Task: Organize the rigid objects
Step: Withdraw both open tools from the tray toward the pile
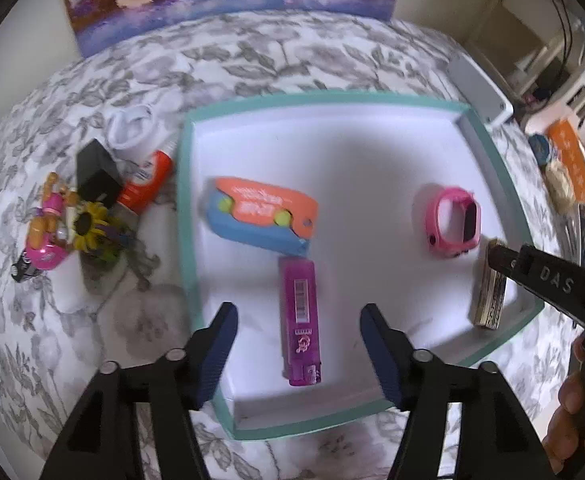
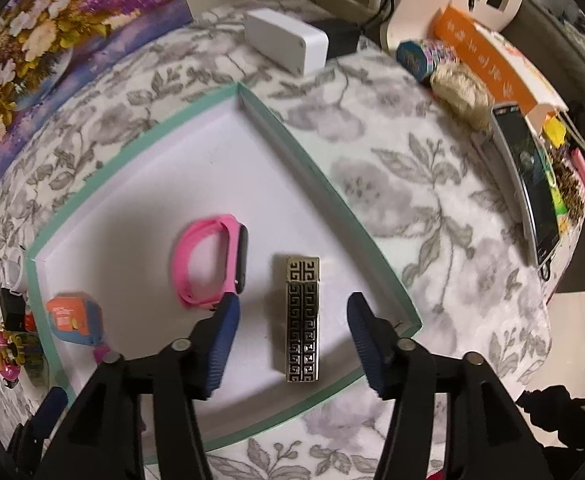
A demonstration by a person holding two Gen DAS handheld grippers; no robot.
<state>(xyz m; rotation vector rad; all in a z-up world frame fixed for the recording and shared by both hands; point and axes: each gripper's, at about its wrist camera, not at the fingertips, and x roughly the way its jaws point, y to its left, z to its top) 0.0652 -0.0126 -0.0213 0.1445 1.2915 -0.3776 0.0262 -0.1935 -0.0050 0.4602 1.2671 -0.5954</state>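
Teal-rimmed and white inside, the shallow cardboard tray [image 1: 188,216] lies on a grey-and-white leaf-print cloth and carries four rigid things. A translucent magenta plastic lighter [image 1: 301,320] lies lengthwise near the tray's near edge, straight between the spread fingers of the left gripper [image 1: 298,344], which hangs wide open above it and holds nothing. Just beyond the lighter sits an orange-and-blue plastic case [image 1: 262,216], toward the tray's left edge. A pink rubber-strapped smartwatch [image 2: 212,266] rests on its side near the middle. Close to the tray's right edge lies a slim metal lighter with a black-and-gold key pattern [image 2: 302,320], and the right gripper [image 2: 292,340] hovers over it with jaws wide apart, also empty.

Both lighters look stiff and light, though the metal one is probably heavier and its polished sides slicker. I would take each across its narrow width at mid-length, where flat parallel faces meet the ribbed pads; gripping near an end would let it pivot. The watch's strap is springy, so its hard screen body is the safer hold.

Outside the tray's left edge wait a red-and-white tube [image 1: 146,180], a small black block [image 1: 96,176] and a pink toy figure [image 1: 48,232].
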